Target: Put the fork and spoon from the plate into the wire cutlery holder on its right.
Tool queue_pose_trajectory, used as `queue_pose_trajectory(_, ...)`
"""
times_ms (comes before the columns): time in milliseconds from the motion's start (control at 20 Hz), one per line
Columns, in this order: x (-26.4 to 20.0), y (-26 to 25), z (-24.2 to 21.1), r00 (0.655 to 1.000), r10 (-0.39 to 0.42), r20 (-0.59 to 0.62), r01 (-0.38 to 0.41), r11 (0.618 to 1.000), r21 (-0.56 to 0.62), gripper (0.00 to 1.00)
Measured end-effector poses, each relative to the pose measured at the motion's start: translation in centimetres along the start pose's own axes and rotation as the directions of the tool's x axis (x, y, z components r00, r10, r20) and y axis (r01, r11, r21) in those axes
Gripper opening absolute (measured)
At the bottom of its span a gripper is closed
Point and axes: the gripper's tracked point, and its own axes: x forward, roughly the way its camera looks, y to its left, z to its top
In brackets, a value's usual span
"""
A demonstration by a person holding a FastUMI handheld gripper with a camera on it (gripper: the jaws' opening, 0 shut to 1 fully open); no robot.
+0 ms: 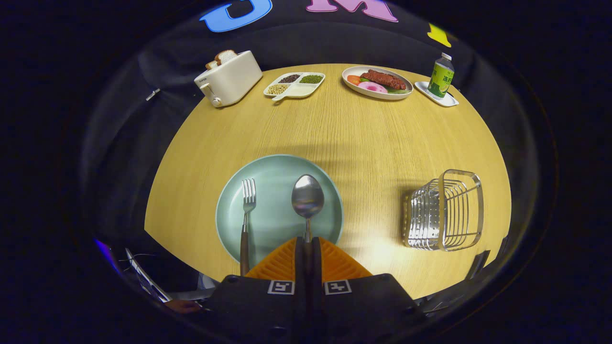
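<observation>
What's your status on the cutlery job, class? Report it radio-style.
Gripper shut on spoon handle, over the plate. Fork lies on plate, left of spoon. Wire cutlery holder to the right, bare table between.

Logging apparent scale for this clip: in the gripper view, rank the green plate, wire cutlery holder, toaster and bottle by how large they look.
1. green plate
2. wire cutlery holder and toaster: alike, and the toaster sits farther off, so unranked
3. bottle, also far

The hand-held gripper is closed on the spoon.

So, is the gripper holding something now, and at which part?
Yes. The gripper is shut on the spoon, gripping it by the handle, with the bowl ahead of the fingers over the plate.
</observation>
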Motion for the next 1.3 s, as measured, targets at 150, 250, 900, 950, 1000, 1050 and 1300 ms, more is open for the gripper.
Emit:
queue_pose_trajectory(150,-0.9,-0.3,0.2,1.000,0.016,0.002,-0.016,1.000,0.001,0.08)
queue_pose_trajectory(250,-2.6,-0.6,1.0,0.999,0.035,0.026,-0.035,0.999,0.005,0.08)
queue_pose_trajectory(900,-12.6,-14.4,1.2,0.996,-0.018,-0.088,0.012,0.998,-0.068,0.08)
queue_pose_trajectory(950,-12.1,-15.2,0.7,0.991,-0.028,-0.128,0.019,0.997,-0.074,0.08)
queue_pose_trajectory(1000,-11.7,-15.9,0.1,0.986,-0.044,-0.158,0.031,0.996,-0.084,0.08)
queue_pose_trajectory(1050,-11.3,-16.5,-0.3,0.980,-0.060,-0.192,0.042,0.994,-0.097,0.08)
queue_pose_trajectory(1300,-9.1,-17.3,-0.2,0.954,-0.077,-0.291,0.052,0.994,-0.092,0.08)
